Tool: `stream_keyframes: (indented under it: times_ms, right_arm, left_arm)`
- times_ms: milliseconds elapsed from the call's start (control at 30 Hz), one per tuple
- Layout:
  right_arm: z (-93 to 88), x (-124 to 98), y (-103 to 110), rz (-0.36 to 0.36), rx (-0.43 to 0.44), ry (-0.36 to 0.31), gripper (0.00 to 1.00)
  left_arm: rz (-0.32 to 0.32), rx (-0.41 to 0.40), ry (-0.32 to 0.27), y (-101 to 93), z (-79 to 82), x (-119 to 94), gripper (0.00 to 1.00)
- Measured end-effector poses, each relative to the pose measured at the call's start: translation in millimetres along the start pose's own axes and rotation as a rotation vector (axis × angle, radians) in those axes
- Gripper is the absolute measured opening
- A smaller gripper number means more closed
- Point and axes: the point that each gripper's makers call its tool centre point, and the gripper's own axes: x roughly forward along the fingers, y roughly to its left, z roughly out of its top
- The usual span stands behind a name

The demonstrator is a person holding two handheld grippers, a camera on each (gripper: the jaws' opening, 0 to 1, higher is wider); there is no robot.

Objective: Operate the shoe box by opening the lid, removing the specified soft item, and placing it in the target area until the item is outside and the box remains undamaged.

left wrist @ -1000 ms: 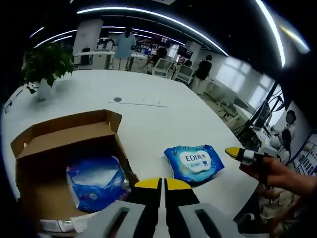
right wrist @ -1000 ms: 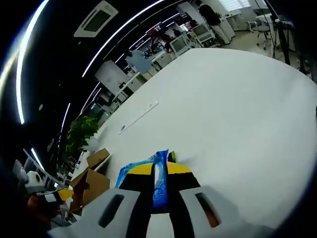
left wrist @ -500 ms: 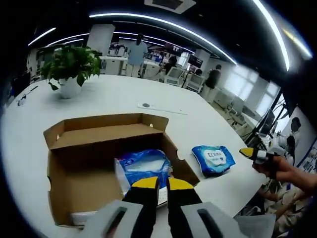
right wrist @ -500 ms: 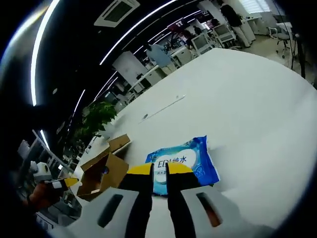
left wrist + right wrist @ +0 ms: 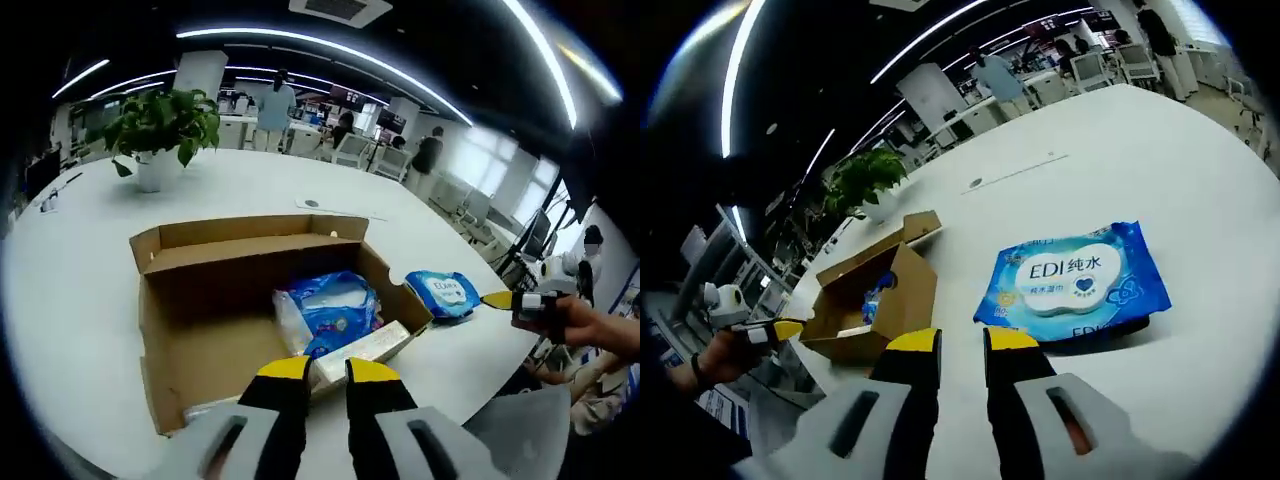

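Lying flat on the white worktop: blue wipes pack, white label reading "EDI", just right of the open cardboard shoe box. Sitting inside the box: another blue pack and a pale carton. Standing behind: potted plant, office desks, people. Hovering just short of the wipes pack: right gripper, jaws slightly parted, gripping nothing. Hanging over the box's near edge: left gripper, likewise parted, empty.

Potted plant on white table; people standing, desks, ceiling light strips behind.
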Motion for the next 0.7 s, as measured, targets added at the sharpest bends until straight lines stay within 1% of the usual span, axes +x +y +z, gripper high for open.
stream_keyframes:
  times_ms: [33, 67, 133, 200, 267, 300, 367, 433, 467, 533, 700]
  right_arm:
    - [-3.6, 2, -1, 0.004, -0.022, 0.023, 0.16]
    - [-5.0, 3, 0, 0.007, -0.03, 0.031, 0.17]
    - [-10.8, 9, 9, 0.022, -0.078, 0.07, 0.18]
    - [-12.2, 15, 16, 0.035, -0.12, 0.092, 0.18]
    - [-13.2, 21, 21, 0.039, -0.143, 0.108, 0.19]
    - [-13.0, 23, 24, 0.042, -0.147, 0.11, 0.19]
    - [-13.4, 29, 30, 0.055, -0.163, 0.121, 0.2]
    - [-14.3, 35, 37, 0.067, -0.183, 0.134, 0.2]
    - [-14.9, 37, 39, 0.075, -0.191, 0.14, 0.21]
    - [-16.7, 43, 45, 0.082, -0.206, 0.154, 0.21]
    - [-17.1, 53, 56, 0.099, -0.222, 0.165, 0.21]
  left_arm:
    - [0.001, 0.006, 0.003, 0.7, -2.2, 0, 0.15]
    - [0.003, 0.013, 0.006, 1.5, -6.0, -1, 0.15]
    - [0.005, 0.025, 0.0, 1.8, -13.8, -6, 0.15]
    - [0.002, 0.04, -0.014, 4.5, -18.0, -6, 0.15]
    - [0.003, 0.056, -0.02, 6.9, -20.5, -7, 0.15]
    - [0.009, 0.065, -0.029, 9.4, -20.2, -8, 0.15]
    - [-0.001, 0.09, -0.047, 7.5, -15.6, -9, 0.16]
    - [0.0, 0.148, -0.044, 8.0, -13.7, -9, 0.16]
    - [0.003, 0.154, -0.045, 9.4, -13.5, -8, 0.17]
    - [-0.005, 0.125, -0.053, 14.4, -13.1, -9, 0.17]
    - [0.003, 0.102, -0.062, 28.3, -15.0, -11, 0.18]
